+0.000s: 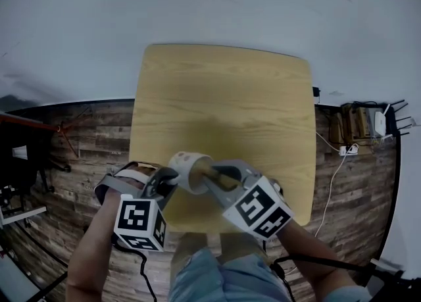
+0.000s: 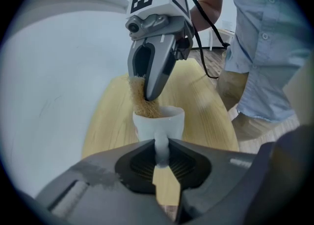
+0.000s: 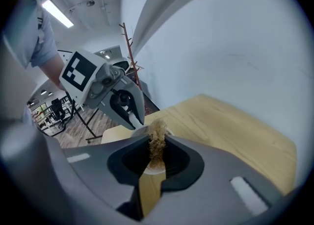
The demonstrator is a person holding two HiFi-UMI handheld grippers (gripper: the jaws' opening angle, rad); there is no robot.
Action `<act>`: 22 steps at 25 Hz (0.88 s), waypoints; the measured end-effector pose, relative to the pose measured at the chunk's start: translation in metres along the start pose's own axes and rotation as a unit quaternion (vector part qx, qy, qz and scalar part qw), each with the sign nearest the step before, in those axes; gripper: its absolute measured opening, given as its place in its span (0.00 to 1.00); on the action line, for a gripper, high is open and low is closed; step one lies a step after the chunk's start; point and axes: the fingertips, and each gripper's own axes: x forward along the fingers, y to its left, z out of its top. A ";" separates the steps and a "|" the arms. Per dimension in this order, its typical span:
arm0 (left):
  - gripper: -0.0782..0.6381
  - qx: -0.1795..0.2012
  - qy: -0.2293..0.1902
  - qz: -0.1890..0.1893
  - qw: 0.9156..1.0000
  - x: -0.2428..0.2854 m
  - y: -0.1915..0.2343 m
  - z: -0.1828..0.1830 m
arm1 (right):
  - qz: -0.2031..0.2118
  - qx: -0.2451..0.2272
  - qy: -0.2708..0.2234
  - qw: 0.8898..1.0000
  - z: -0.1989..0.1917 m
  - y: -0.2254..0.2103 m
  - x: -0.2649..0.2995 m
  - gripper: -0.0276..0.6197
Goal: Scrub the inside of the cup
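Scrubbing step: the left claw (image 2: 162,156) pinches the cup (image 2: 170,121) by its handle, and the right claw (image 3: 156,153) pinches a fibre scrubber (image 3: 158,135) at its rim. The next move probably calls for pushing deeper and twisting.

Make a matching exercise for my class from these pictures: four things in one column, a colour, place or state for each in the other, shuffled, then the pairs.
Things
1. cup
2. fibre scrubber
3. table
4. right hand-held gripper

Descriptions
A. light wood top
B. white, gripped by its handle in the left hand-held gripper
C. brown, reaching into the cup's mouth
D. shut on the fibre scrubber

Pairs: 1-B, 2-C, 3-A, 4-D
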 end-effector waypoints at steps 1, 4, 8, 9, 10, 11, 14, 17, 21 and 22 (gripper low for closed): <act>0.21 -0.001 -0.001 -0.001 1.000 0.000 0.001 0.000 | -0.003 -0.007 0.000 1.000 0.000 -0.003 -0.002 0.13; 0.21 -0.006 -0.003 -0.002 1.000 0.000 0.002 -0.001 | -0.010 -0.025 0.002 1.000 -0.002 -0.011 -0.003 0.13; 0.21 -0.012 -0.005 -0.002 1.000 0.000 0.003 0.000 | -0.016 -0.023 0.009 1.000 -0.014 -0.018 -0.004 0.13; 0.21 -0.015 -0.006 -0.001 1.000 -0.001 0.004 0.000 | -0.016 -0.021 0.012 1.000 -0.019 -0.019 -0.004 0.13; 0.21 -0.017 -0.007 0.000 1.000 -0.001 0.004 0.000 | -0.016 -0.018 0.016 1.000 -0.024 -0.019 -0.004 0.13; 0.21 -0.019 -0.007 0.001 1.000 0.000 0.004 0.000 | -0.015 -0.015 0.019 1.000 -0.029 -0.018 -0.004 0.13; 0.21 -0.026 -0.006 0.004 1.000 0.000 0.005 -0.001 | -0.012 -0.002 0.028 1.000 -0.042 -0.013 -0.003 0.13; 0.21 -0.029 -0.003 0.006 1.000 0.001 0.005 0.001 | -0.005 0.018 0.035 0.999 -0.051 -0.001 -0.004 0.13; 0.21 -0.029 0.001 0.009 1.000 0.002 0.002 0.000 | 0.002 0.054 0.034 0.998 -0.053 0.016 -0.004 0.13; 0.21 -0.032 0.001 0.009 0.999 0.002 0.001 0.000 | 0.004 0.064 0.032 0.997 -0.051 0.019 -0.003 0.13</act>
